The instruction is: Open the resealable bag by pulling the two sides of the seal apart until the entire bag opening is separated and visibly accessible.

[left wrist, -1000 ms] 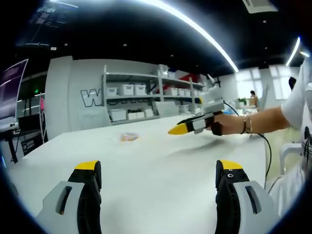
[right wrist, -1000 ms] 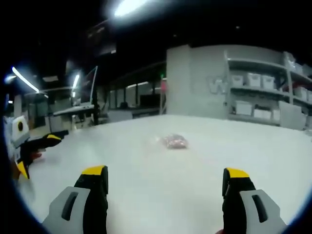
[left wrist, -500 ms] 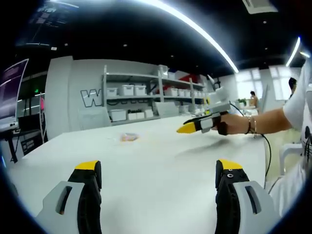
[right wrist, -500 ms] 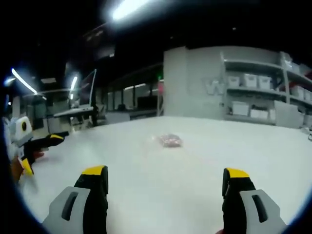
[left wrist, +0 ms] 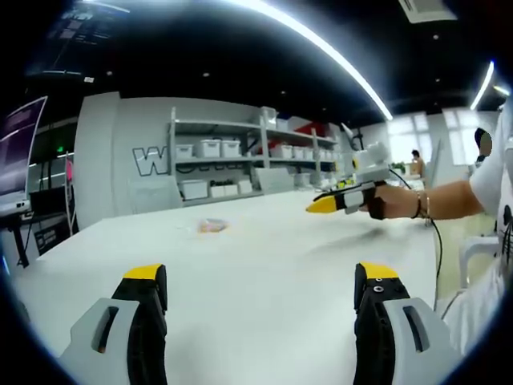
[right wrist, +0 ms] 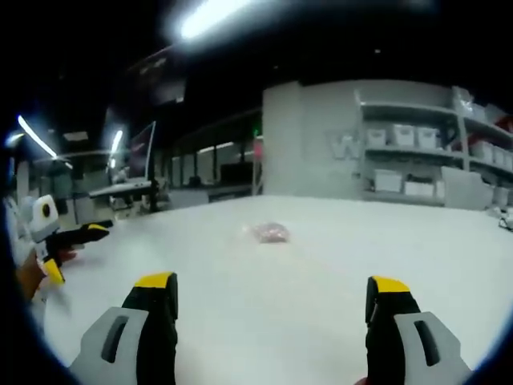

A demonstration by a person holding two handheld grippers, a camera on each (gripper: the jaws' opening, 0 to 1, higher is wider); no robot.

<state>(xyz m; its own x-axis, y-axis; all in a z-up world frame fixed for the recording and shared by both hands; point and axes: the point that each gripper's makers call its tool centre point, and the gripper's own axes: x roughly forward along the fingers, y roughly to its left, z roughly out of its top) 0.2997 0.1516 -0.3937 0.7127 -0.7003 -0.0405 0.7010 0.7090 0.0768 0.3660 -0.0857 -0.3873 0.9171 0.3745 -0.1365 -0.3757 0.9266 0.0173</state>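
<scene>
White tabletop [left wrist: 264,273] is stretching across a large workroom, with grey shelving [left wrist: 240,160] holding pale storage bins [left wrist: 210,147] standing against the far wall. Near the table's middle, the resealable bag [left wrist: 212,227] is lying flat, well apart from both tools; it is showing as a small pinkish blur in the left gripper view and again in the right gripper view [right wrist: 270,233], too small and soft to tell whether its seal is closed. The left gripper [left wrist: 260,285] is hovering over the table with its yellow-tipped jaws standing wide apart, clasping nothing. The right gripper [right wrist: 272,295] is likewise hanging above the surface, jaws spread and empty. A person's hand [left wrist: 393,200] is reaching in from the right edge of the left gripper view, the arm cut off at the frame.
</scene>
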